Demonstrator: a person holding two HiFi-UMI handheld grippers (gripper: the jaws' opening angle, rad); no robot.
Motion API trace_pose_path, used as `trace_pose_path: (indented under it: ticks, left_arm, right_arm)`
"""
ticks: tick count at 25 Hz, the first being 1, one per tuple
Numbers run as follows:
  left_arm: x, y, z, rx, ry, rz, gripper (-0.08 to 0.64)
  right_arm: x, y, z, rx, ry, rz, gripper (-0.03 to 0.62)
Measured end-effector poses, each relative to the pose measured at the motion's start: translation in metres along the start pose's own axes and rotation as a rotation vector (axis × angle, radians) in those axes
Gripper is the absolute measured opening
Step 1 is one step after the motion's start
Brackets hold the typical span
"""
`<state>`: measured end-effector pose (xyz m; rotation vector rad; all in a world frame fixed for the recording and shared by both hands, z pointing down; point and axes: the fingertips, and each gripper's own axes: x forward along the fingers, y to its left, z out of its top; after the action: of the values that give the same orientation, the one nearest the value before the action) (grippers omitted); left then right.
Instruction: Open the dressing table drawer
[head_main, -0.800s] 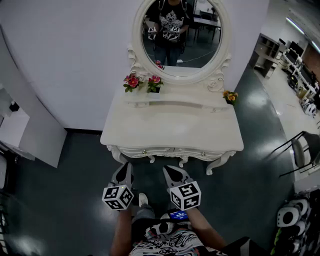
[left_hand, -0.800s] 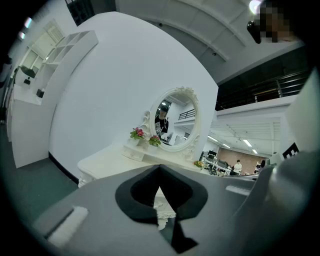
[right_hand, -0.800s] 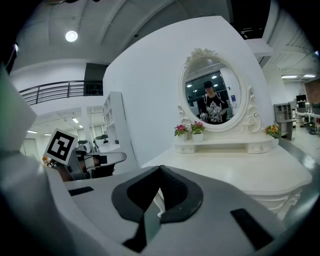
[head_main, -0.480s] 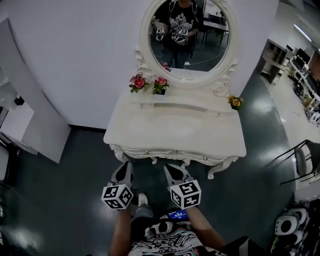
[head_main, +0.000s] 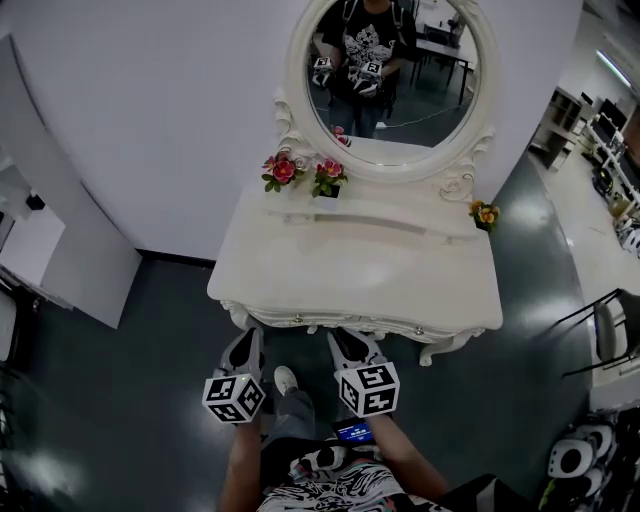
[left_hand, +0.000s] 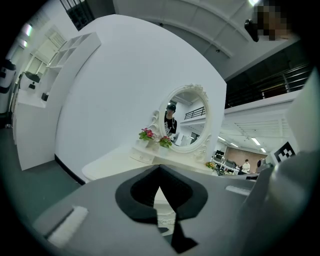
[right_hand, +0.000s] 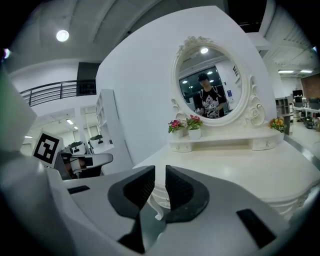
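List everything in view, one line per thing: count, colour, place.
dressing table: one, cream white, against the white wall ahead of the person
front drawers: two knobs show, cream white, shut, under the table's front edge
oval mirror: one, white carved frame, upright at the table's back
pink flower pots: two, left end of the table's back shelf
yellow flower pot: one, right end of that shelf
cabinet: one, white, on the floor left of the table
chair: one, dark frame, right edge
shoe: one, white, between the grippers
left gripper: grey, jaws together, empty
right gripper: grey, jaws slightly apart, empty
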<state>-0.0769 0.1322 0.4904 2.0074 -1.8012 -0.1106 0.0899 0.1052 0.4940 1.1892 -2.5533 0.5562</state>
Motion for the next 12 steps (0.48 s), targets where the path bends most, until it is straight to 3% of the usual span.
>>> trace_pose_path:
  ticks: [5, 12]
  left_arm:
    - [0.051, 0.022, 0.008, 0.01, 0.022, -0.006, 0.002]
    - [0.15, 0.064, 0.021, 0.105, 0.123, -0.053, 0.002]
  right_arm:
    - [0.047, -0.018, 0.011, -0.002, 0.024, -0.028, 0.066]
    - [0.147, -0.045, 0.038, 0.023, 0.062, -0.105, 0.079]
